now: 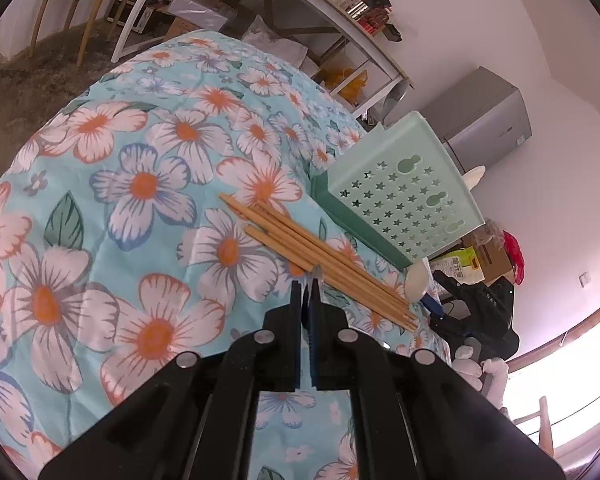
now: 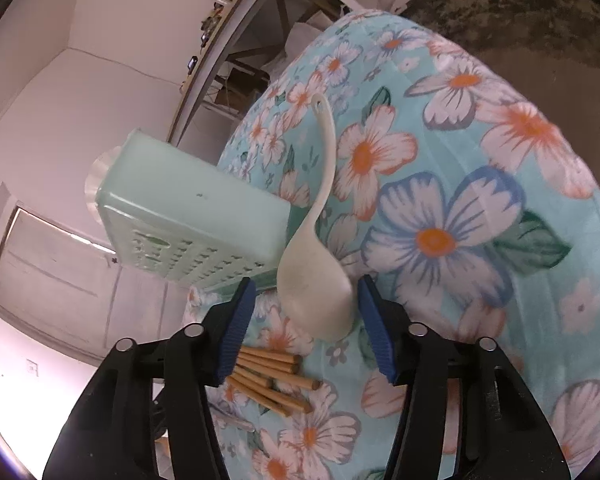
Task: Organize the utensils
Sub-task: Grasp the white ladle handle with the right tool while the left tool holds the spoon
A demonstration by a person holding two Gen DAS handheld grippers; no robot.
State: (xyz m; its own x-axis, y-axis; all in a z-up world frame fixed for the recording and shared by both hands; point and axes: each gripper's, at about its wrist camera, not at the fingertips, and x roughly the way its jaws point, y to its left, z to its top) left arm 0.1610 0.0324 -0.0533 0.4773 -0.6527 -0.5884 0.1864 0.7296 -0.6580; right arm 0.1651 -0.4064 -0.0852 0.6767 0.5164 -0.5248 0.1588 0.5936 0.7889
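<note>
- Cream plastic rice spoon point(image 2: 318, 276): lies on the floral cloth point(image 2: 460, 160), bowl between my right gripper's point(image 2: 306, 316) spread blue pads point(image 2: 240, 320), handle pointing away, just beside the mint utensil holder point(image 2: 196, 216).
- Wooden chopsticks point(image 1: 320, 260): loose bundle on the cloth, near the holder's perforated face.
- My left gripper point(image 1: 307, 284): fingers pressed together, holding nothing I can see, tips at the chopsticks' edge.
- Step in hand, as I judge: taking up the spoon.
- Next: close squarely on the bowl or neck, lift, carry to the holder.
</note>
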